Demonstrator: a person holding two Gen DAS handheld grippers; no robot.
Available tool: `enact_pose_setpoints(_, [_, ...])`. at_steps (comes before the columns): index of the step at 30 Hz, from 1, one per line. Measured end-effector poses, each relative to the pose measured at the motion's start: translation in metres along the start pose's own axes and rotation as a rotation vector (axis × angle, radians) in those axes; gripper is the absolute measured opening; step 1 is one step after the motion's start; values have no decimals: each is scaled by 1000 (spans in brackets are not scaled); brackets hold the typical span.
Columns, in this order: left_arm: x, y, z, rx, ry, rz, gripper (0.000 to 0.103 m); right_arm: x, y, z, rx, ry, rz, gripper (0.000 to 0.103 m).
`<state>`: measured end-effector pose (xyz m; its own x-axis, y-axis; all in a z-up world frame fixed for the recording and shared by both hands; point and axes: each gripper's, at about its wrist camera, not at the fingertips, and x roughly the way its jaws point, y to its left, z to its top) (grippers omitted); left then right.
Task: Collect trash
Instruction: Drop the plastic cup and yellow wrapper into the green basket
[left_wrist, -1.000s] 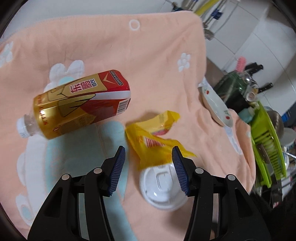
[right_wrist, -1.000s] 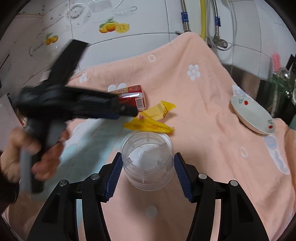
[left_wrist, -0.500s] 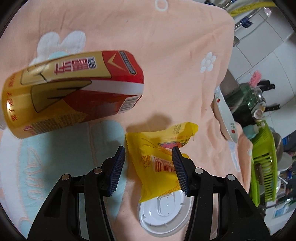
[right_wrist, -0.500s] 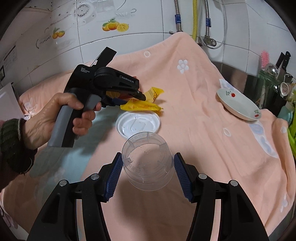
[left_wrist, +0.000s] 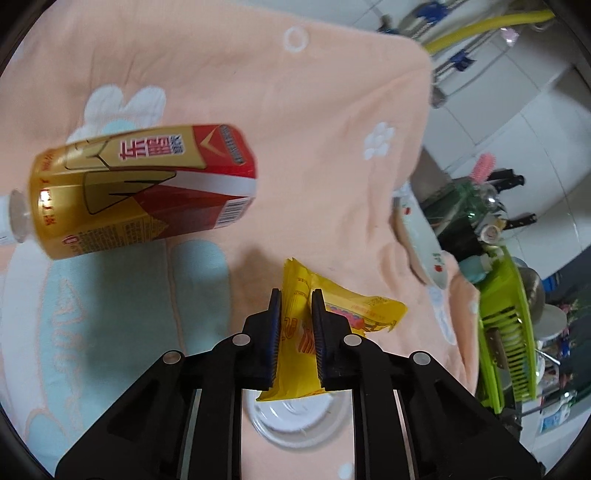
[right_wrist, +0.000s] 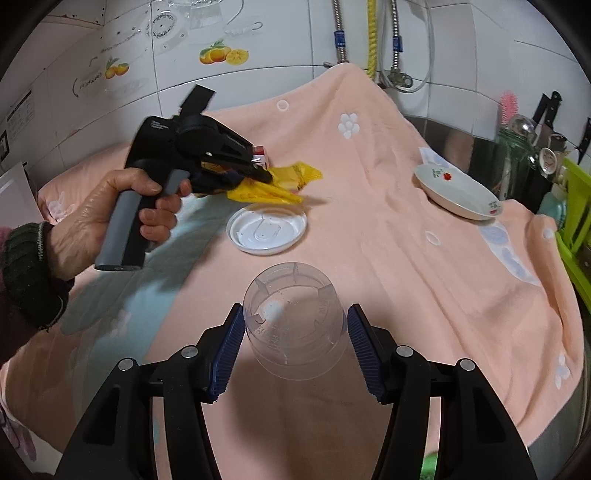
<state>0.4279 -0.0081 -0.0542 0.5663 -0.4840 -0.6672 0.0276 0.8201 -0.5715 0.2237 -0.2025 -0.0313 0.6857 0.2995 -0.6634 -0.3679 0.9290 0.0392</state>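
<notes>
Two tools at work — left tool (left_wrist: 295, 314) closing on the yellow wrapper (left_wrist: 354, 310), right tool (right_wrist: 295, 325) gripping the clear cup (right_wrist: 295, 325) — white lid (right_wrist: 266, 229) lying between.

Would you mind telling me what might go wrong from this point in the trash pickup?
The left claw is closing on a thin fold of the yellow wrapper; the crinkly film could slip free. The clear cup held in the right claw looks smooth and could slide out.
</notes>
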Motion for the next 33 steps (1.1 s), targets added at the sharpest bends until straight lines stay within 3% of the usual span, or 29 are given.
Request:
enact_pose_setpoints(10, [-62,-35,-47,93,-6,-76,15,-47,-8,-30,61,1,-42,55])
enact_pose_setpoints(19, [-101,-68,-110,184,8,-140,15,-92,-18,-80,119,34,-108,55])
enact_pose_setpoints(26, [-123,-100,-157,286,-2,-175,15,-113,-37,-125,172,96,-181,56])
enact_pose_setpoints(33, [-125,-122,-201,345,42,-228,15,-118,-62,-171,264,183,-244,56])
